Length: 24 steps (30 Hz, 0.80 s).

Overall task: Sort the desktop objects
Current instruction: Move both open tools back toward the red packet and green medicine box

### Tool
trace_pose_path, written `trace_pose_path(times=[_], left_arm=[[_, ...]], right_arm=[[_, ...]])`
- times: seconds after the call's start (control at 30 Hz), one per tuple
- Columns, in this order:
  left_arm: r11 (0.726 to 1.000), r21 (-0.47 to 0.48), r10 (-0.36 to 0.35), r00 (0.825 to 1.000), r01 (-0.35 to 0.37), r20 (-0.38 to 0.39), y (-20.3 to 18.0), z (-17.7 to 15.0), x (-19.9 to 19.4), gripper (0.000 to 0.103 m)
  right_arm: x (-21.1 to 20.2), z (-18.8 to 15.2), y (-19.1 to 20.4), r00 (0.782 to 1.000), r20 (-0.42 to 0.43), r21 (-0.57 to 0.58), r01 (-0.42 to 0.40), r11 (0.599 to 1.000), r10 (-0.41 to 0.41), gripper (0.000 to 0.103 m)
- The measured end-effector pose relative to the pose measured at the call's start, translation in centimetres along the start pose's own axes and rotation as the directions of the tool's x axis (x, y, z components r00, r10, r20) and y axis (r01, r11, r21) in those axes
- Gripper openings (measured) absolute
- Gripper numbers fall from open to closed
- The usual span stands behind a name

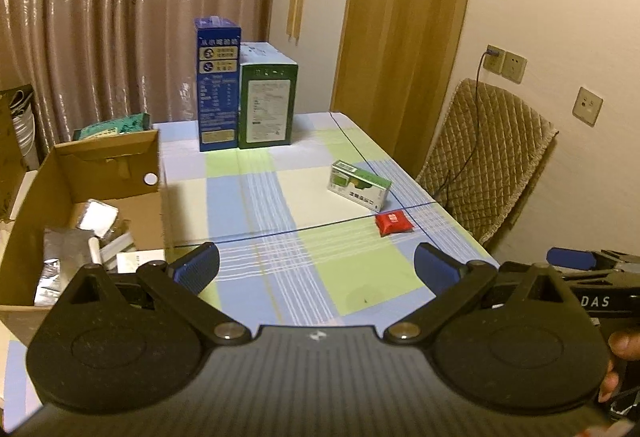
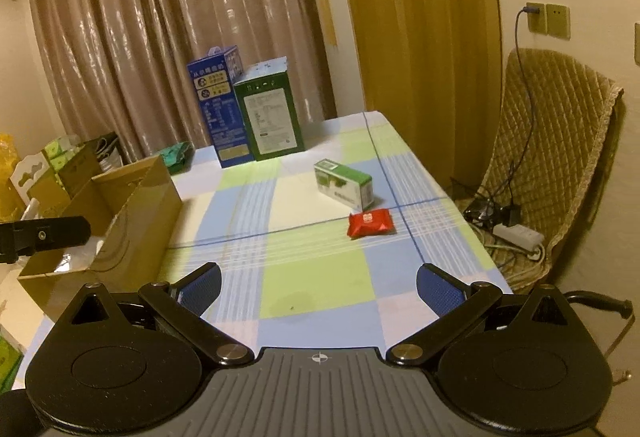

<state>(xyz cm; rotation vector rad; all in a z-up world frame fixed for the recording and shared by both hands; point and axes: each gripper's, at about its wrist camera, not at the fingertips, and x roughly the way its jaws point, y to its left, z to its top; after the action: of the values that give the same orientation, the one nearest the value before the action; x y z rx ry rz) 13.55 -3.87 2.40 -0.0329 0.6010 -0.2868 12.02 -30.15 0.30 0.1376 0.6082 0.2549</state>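
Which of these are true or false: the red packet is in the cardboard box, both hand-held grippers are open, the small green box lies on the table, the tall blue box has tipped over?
1. The red packet is in the cardboard box. False: it lies on the table.
2. The left hand-held gripper and right hand-held gripper are open. True.
3. The small green box lies on the table. True.
4. The tall blue box has tipped over. False: it stands upright.

It was a room in a home. A table with a checked cloth [image 2: 320,277] stood by long curtains [image 2: 160,17], and a chair with a quilted cover [image 2: 560,137] sat beneath wall sockets [image 2: 548,19] beside a wooden door frame [image 1: 404,37].
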Motion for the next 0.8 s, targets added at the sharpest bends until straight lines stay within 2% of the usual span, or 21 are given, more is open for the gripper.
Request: trace_pose_path(times=[0.17,0.4,0.8], left_arm=[[1.0,0.01,-0.003,1.0,0.003,-0.018,-0.4,0.4,1.5,0.102],[1.0,0.016,-0.007,0.998,0.008,-0.056,-0.7,1.2,6.1,0.102],[1.0,0.012,-0.013,0.993,0.015,-0.118,-0.5,1.7,16.3,0.102]], right_arm=[[1.7,0.2,-0.5,1.0,-0.014,-0.005,0.0,1.0,0.0,0.101],[5.0,1.6,-2.8,1.0,-0.02,-0.01,0.012,1.0,-0.012,0.101],[16.5,2.4,-5.5,0.998,-0.059,-0.104,0.026,0.994,-0.033,0.101]])
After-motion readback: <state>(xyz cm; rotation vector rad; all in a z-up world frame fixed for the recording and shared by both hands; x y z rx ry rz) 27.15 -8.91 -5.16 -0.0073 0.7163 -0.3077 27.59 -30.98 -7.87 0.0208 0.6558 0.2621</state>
